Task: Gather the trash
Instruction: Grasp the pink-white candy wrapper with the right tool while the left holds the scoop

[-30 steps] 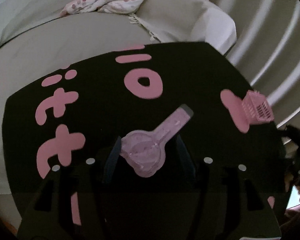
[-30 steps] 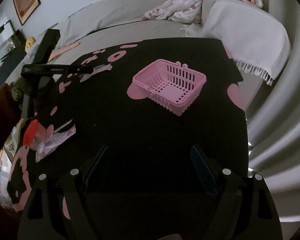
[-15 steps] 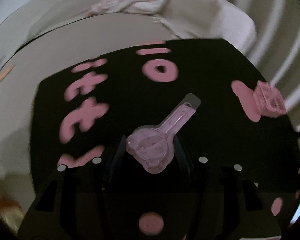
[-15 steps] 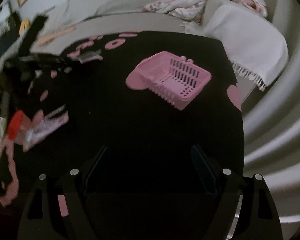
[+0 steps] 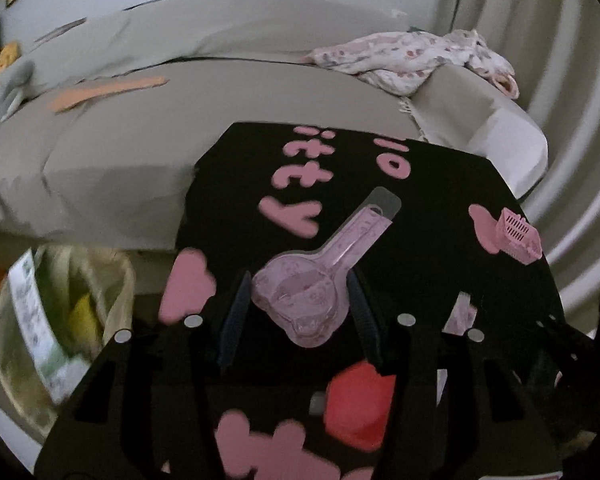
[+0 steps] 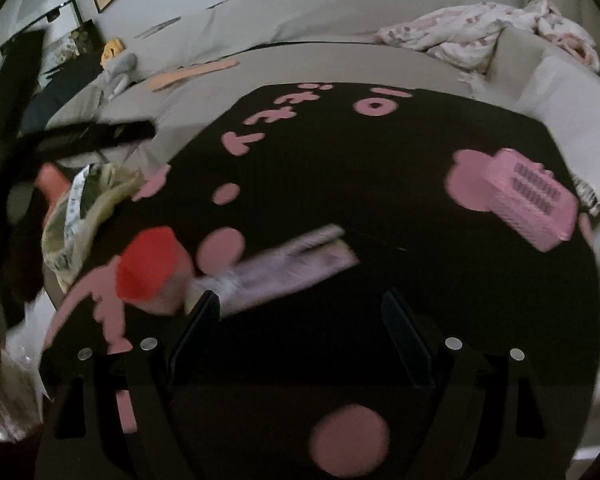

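Observation:
My left gripper (image 5: 296,308) is shut on a clear pink-tinted plastic blister pack (image 5: 300,300), bear-shaped with a long stem, held above the black table (image 5: 420,184) near its left edge. My right gripper (image 6: 300,320) is open with nothing between its fingers. Just beyond its left finger (image 6: 196,320) lies a blurred silvery-pink wrapper (image 6: 288,264), with a red-capped pink item (image 6: 152,264) to the left. The left wrist view shows that red-capped item (image 5: 360,404) under the gripper and the wrapper (image 5: 460,312) partly hidden. A yellowish trash bag (image 5: 60,320) (image 6: 84,208) stands open left of the table.
A pink slotted basket (image 6: 532,200) (image 5: 518,236) sits at the table's right side. A grey sofa (image 5: 140,140) with a flowered blanket (image 5: 412,60) runs behind the table. The dark left gripper body (image 6: 80,136) shows at upper left in the right wrist view.
My left gripper closed on the blister pack, lifted it and swung left, bringing the trash bag into view. My right gripper moved left toward the wrapper and red-capped item.

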Demonstrator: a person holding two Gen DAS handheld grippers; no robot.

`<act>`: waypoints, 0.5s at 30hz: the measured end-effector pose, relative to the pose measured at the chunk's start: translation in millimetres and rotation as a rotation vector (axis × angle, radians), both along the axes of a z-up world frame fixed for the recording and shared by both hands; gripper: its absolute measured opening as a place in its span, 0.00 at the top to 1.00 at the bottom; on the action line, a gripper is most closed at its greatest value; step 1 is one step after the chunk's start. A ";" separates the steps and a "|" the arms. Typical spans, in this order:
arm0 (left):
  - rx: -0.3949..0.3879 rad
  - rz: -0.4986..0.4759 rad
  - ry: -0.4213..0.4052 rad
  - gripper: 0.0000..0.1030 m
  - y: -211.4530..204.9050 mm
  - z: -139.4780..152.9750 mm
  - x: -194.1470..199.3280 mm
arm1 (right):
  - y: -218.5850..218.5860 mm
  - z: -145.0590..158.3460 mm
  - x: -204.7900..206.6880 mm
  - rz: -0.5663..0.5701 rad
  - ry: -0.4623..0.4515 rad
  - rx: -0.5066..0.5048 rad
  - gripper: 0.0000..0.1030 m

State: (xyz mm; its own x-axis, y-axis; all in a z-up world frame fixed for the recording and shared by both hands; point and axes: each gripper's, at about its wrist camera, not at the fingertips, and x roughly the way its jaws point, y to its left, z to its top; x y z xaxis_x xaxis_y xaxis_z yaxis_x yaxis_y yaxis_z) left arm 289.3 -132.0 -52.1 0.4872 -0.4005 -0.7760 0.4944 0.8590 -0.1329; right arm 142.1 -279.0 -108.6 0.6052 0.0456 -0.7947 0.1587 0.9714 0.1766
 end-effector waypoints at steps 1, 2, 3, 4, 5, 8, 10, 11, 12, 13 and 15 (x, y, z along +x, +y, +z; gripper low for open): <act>-0.008 0.008 0.014 0.54 5.8 -2.1 -5.8 | 3.4 -2.9 6.4 0.005 0.003 0.001 0.23; -0.012 0.012 0.023 0.54 8.7 -2.8 -9.1 | 7.7 -6.1 13.9 0.011 0.010 -0.007 0.23; -0.019 0.017 0.034 0.54 13.1 -3.9 -14.0 | 9.4 -8.9 19.2 0.016 0.016 -0.020 0.23; -0.025 0.019 0.037 0.54 15.8 -4.2 -18.5 | 12.4 -11.4 23.3 0.024 0.023 -0.038 0.23; -0.028 0.023 0.034 0.54 19.0 -3.7 -23.7 | 15.0 -13.9 26.0 0.035 0.034 -0.055 0.23; -0.048 0.026 0.042 0.54 24.9 -2.0 -33.6 | 21.5 -18.7 23.7 0.074 0.057 -0.121 0.23; -0.063 0.029 0.056 0.54 27.3 -2.3 -37.0 | 22.3 -19.6 19.4 0.080 0.070 -0.175 0.23; -0.070 0.027 0.061 0.54 27.8 -2.9 -39.6 | 20.1 -19.0 14.9 0.082 0.074 -0.193 0.23; -0.075 0.026 0.065 0.54 28.4 -3.6 -41.4 | 16.3 -18.8 11.4 0.079 0.078 -0.199 0.23; -0.082 0.025 0.070 0.54 29.3 -4.2 -43.5 | 10.7 -18.0 6.8 0.072 0.084 -0.203 0.23; -0.092 0.023 0.083 0.54 29.8 -5.7 -47.6 | -2.7 -16.6 -3.1 0.048 0.093 -0.221 0.23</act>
